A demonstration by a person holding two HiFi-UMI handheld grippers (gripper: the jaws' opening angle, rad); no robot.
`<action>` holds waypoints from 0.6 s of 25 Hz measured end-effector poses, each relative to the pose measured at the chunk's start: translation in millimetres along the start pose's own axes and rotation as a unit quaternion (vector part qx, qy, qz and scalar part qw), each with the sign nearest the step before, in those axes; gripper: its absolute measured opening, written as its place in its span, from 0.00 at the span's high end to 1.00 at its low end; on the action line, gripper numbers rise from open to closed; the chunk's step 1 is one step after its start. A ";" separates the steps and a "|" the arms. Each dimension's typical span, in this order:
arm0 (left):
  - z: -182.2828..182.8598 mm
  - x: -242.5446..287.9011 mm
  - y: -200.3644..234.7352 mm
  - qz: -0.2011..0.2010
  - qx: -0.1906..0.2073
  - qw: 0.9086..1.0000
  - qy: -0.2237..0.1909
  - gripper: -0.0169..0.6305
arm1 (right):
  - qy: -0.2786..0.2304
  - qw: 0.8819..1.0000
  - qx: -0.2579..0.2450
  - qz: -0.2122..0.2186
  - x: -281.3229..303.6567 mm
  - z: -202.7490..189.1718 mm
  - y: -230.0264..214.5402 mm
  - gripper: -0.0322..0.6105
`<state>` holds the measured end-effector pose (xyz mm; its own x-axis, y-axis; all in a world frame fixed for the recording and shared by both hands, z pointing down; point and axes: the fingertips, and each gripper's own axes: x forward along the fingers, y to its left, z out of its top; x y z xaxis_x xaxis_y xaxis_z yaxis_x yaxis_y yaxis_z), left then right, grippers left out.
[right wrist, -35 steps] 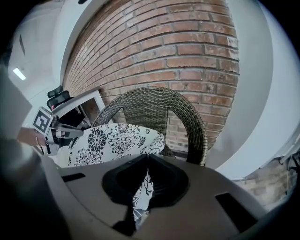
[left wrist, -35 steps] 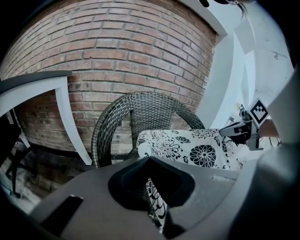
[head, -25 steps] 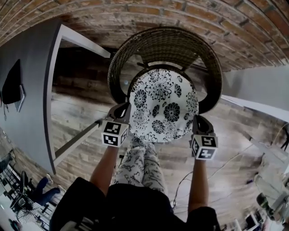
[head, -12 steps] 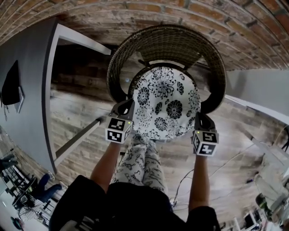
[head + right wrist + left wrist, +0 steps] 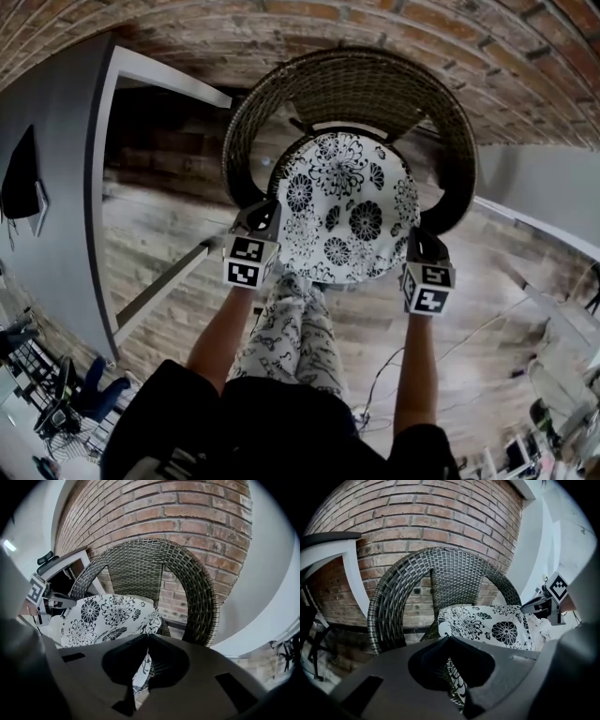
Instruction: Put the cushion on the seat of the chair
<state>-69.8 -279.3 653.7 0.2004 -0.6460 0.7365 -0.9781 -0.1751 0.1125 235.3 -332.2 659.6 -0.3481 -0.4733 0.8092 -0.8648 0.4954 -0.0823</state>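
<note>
1 cushion [image 5: 342, 211], 1 chair [image 5: 347, 89], 2 grippers. Left gripper [image 5: 263, 218] is clamped on the cushion's left edge, right gripper [image 5: 416, 246] on its right edge, fabric pinched in both jaw pairs. Cushion is held over the seat, inside the chair's wicker ring; can't tell if it touches. Versus 1 s ago: cushion and both grippers sit slightly farther in, toward the wall [image 5: 281, 28]. Grips unchanged.

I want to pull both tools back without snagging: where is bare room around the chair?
Bare wooden floor lies between the grey table and the wicker chair, and again right of the chair toward the white wall. It is crowded inside the wicker back, where the floral cushion fills the ring, clamped by the left tool and right tool.
</note>
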 end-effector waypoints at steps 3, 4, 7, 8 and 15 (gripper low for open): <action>-1.4 -3.0 -1.0 -0.002 -0.001 1.000 -0.001 0.97 | 0.003 1.000 0.000 -0.003 -2.2 -4.9 3.0 0.93; -1.4 -3.5 -1.5 -0.003 0.001 1.000 -0.001 0.97 | 0.004 1.000 -0.001 -0.004 -2.2 -6.4 3.6 0.93; -3.4 0.1 -2.2 -0.004 0.008 1.000 0.003 0.97 | 0.009 1.000 -0.005 -0.008 1.0 -9.4 2.2 0.93; -4.2 2.4 -1.8 -0.003 0.008 1.000 0.004 0.97 | 0.011 1.000 -0.007 -0.009 2.7 -9.9 0.8 0.93; -11.9 13.3 1.7 0.004 -0.013 1.000 0.007 0.97 | 0.017 1.000 -0.004 -0.020 13.8 -12.4 -6.7 0.93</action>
<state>-69.5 -279.4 671.5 0.1910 -0.6377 0.7462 -0.9810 -0.1499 0.1230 240.8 -333.0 678.5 -0.3014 -0.4677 0.8309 -0.8748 0.4823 -0.0459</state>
